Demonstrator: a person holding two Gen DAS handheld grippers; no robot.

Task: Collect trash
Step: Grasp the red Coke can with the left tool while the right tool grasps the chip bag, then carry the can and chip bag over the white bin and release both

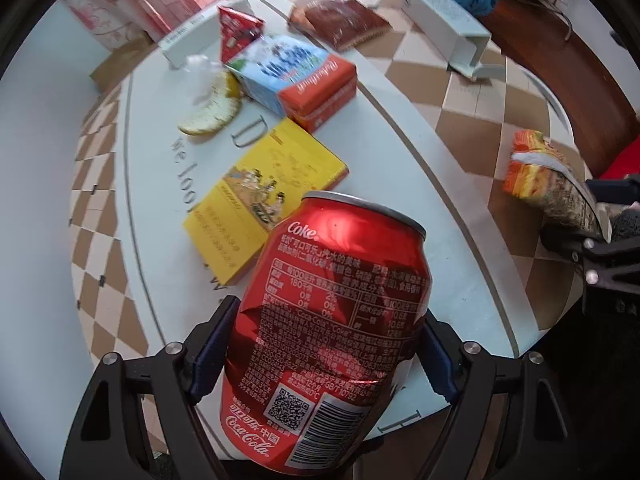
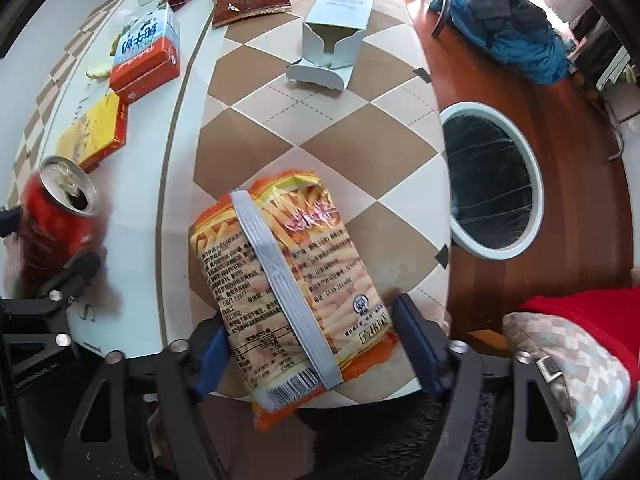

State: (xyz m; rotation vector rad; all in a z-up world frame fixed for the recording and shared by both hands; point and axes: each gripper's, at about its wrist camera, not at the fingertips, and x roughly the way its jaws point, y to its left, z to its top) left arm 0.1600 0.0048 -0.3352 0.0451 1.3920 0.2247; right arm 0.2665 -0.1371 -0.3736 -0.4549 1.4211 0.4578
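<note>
Between your left gripper's [image 1: 320,354] blue pads sits the red can [image 1: 332,320], and both pads press on its sides, so you grip it. Its top is open, as the right wrist view shows. Your right gripper [image 2: 310,346] has the orange snack bag [image 2: 288,276] between its pads; the left pad touches the bag, but at the right pad I cannot tell if there is contact, so I judge this grip as probable, not sure. Both things seem lifted above the table [image 1: 400,152].

So two pieces of trash are in your hands, but nothing is in the bin [image 2: 492,180] yet as far as I can see: its black liner looks empty. The bin stands at the right of the table, near the bag.

Much is left on the table: the yellow box [image 1: 264,196], the milk carton [image 1: 296,76], the peel [image 1: 212,116], a clear crumpled wrapper [image 1: 200,68], the small red packet [image 1: 236,32], the dark red bag [image 1: 344,20] and the open grey box [image 1: 444,20]. I judge the task as only started. Next, both loads should go to the bin.
</note>
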